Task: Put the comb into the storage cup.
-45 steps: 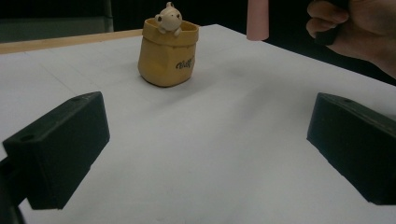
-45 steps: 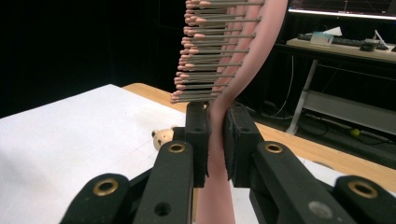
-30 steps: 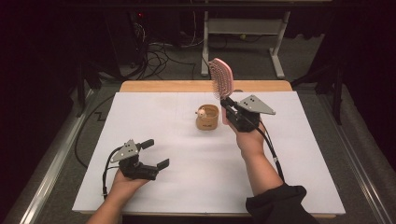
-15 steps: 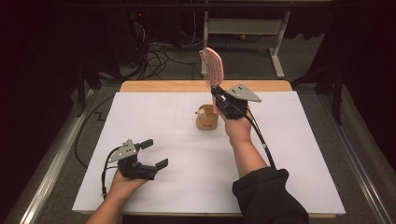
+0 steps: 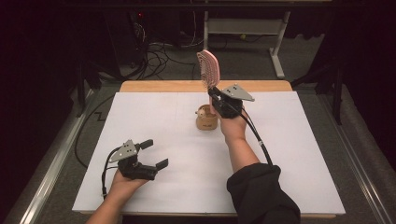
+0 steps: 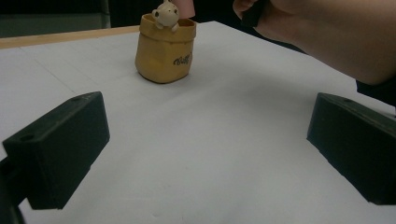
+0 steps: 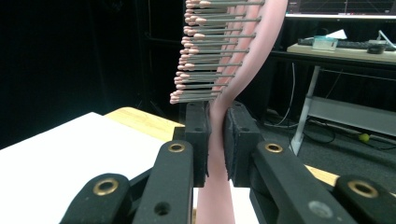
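Gripping a pink hairbrush [image 5: 208,68] by its handle, the right gripper [image 5: 215,95] is clamped tight.
Forearm stretches toward 12 o'clock, brush upright above the tan holder [image 5: 206,120]; left gripper [image 5: 154,154] rests spread at 7 o'clock.

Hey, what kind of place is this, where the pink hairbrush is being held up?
Probably a lab or recording workspace: a white-covered table against dark surroundings, loose cables on the floor behind it, and a desk with equipment further back.
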### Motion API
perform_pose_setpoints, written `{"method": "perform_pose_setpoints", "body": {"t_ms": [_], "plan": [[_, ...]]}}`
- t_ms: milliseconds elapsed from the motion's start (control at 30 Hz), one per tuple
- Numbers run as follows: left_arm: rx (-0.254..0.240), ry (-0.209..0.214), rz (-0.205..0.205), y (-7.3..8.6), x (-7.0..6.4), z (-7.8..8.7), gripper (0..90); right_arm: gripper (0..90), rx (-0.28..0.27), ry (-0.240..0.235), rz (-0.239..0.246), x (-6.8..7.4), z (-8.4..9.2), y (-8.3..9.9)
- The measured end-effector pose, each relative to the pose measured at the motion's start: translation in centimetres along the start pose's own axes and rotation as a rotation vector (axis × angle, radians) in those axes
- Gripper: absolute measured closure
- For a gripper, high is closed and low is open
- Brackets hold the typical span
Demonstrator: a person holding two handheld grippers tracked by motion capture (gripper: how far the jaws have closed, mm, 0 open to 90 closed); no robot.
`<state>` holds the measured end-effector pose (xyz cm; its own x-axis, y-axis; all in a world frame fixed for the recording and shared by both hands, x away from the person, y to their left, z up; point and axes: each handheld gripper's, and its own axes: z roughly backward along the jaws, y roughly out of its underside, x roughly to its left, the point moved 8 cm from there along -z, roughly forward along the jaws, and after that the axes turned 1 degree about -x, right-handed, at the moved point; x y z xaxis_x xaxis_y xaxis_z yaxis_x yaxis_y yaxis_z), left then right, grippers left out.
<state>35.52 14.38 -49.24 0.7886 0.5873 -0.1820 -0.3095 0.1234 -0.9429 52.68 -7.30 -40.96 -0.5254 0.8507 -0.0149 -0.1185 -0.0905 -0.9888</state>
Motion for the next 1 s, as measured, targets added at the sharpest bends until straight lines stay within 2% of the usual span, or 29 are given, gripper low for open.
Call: {"method": "perform_pose_setpoints", "body": {"t_ms": [267,500,667,800,1000], "plan": [[-0.002,-0.002,0.003,0.0,0.1,0.2,0.0,82.3,0.013,-0.005,-0.002,0.7,-0.6,1.5],[0.000,-0.005,0.003,0.0,0.1,0.2,0.0,82.3,0.003,-0.004,-0.016,0.7,-0.8,2.3],[-0.003,-0.006,0.004,0.0,0.1,0.1,0.0,82.3,0.008,-0.001,-0.017,0.6,-1.1,2.7],[0.012,-0.008,0.004,0.2,0.2,0.0,0.0,82.3,0.008,0.005,-0.018,0.2,-0.8,2.9],[0.002,-0.008,0.003,0.0,0.1,0.2,0.0,82.2,-0.001,0.009,-0.034,0.0,-0.6,3.1]]}}
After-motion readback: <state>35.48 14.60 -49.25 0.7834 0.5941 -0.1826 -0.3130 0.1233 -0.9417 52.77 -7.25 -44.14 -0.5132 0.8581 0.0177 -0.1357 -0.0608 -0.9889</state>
